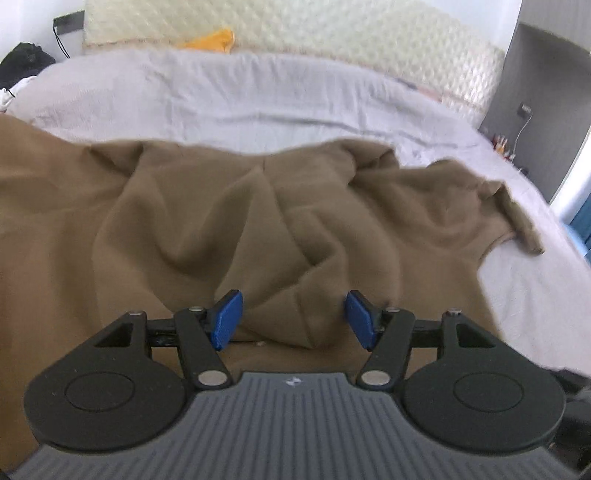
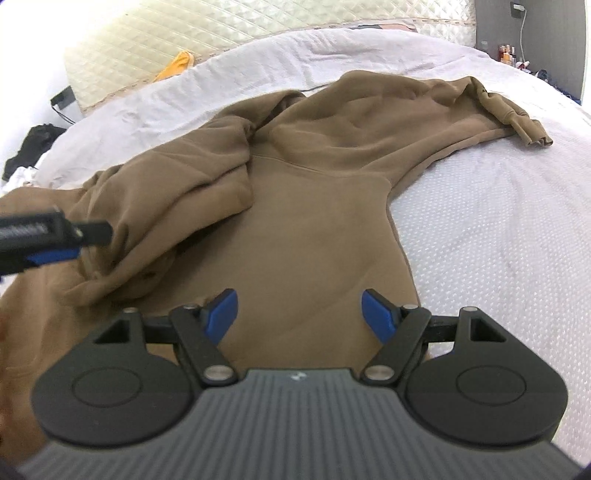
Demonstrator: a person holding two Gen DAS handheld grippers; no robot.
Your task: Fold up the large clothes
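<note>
The brown hoodie [image 2: 317,221] lies on the white bed cover [image 2: 491,221], directly ahead of and beneath both claws. Its long axis runs from the right claw [image 2: 299,314] away toward the quilted headboard [image 2: 229,33], hem nearest the claw, shoulders farthest. One sleeve extends to the far right, cuff pointing right. The other sleeve is folded over the body, left of the right claw. The right claw's jaws stand wide, nothing between them. The left claw [image 1: 293,319] hovers above bunched fabric, its jaws wide and gripping nothing. An orange cloth [image 1: 212,38] lies far ahead against the headboard.
</note>
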